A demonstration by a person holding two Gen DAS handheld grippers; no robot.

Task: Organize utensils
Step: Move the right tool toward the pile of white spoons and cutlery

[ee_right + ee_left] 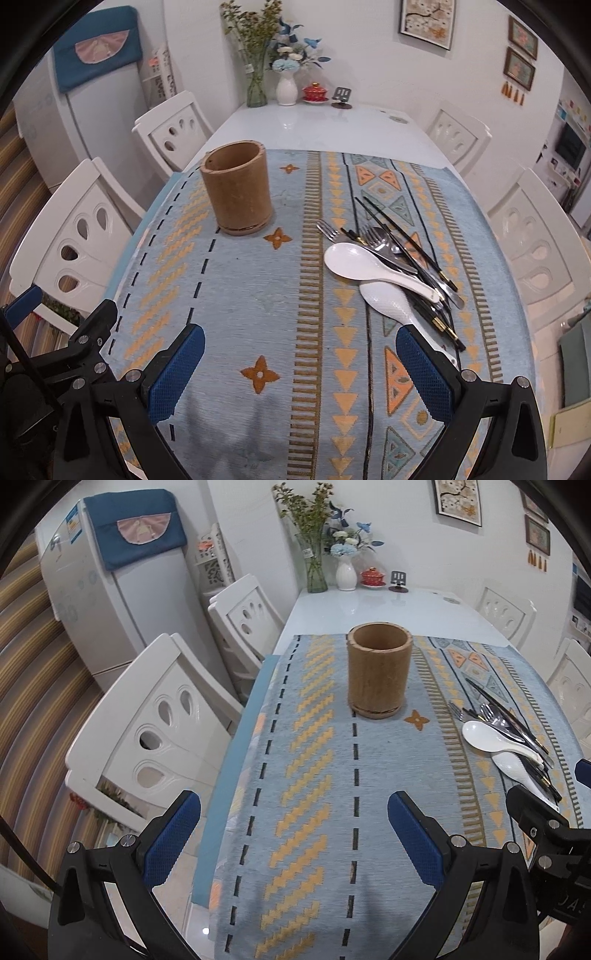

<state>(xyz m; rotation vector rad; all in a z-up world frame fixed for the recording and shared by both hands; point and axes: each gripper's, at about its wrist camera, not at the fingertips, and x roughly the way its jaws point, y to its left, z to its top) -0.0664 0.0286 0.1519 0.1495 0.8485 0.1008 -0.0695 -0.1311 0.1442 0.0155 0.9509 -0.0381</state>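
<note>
- the utensil pile (397, 266) lies ahead and to the right of the right hand-held gripper (300, 369), near its right finger (424, 376); the handle of the lower white spoon (388, 301) runs down to just beside that finger.
- from the left hand-held gripper (294, 842) the same pile (506, 734) sits far off to the right edge of view, so the right hand is clearly the nearer one.
- the long axes of the pile run diagonally: bowls and tines point up-left toward the holder, handles trail down-right toward the bench edge. the black chopsticks (402, 240) cross the forks (369, 236) at a slightly steeper slant.
- the upper white spoon (364, 264) rests on top of the metal pieces, so it looks like the easiest first pick; i judge a grasp would need the jaws turned across that diagonal.
- the bamboo holder (378, 672) stands upright and empty, straight ahead of the left hand-held gripper and up-left of the right one, well apart from the pile.
- both hand-held grippers are spread wide and hold nothing, hovering above the cloth.
- nothing is in the holder yet, so the task seems to be at its start.
- the bench (388, 605) is white and glossy, covered at the near end by a patterned blue cloth (258, 302); the weave should keep cutlery from sliding.
- room: white chairs (155, 716) on both sides, vases of flowers (273, 62) at the far end, a fridge (99, 590) on the left, framed pictures on the wall.
</note>
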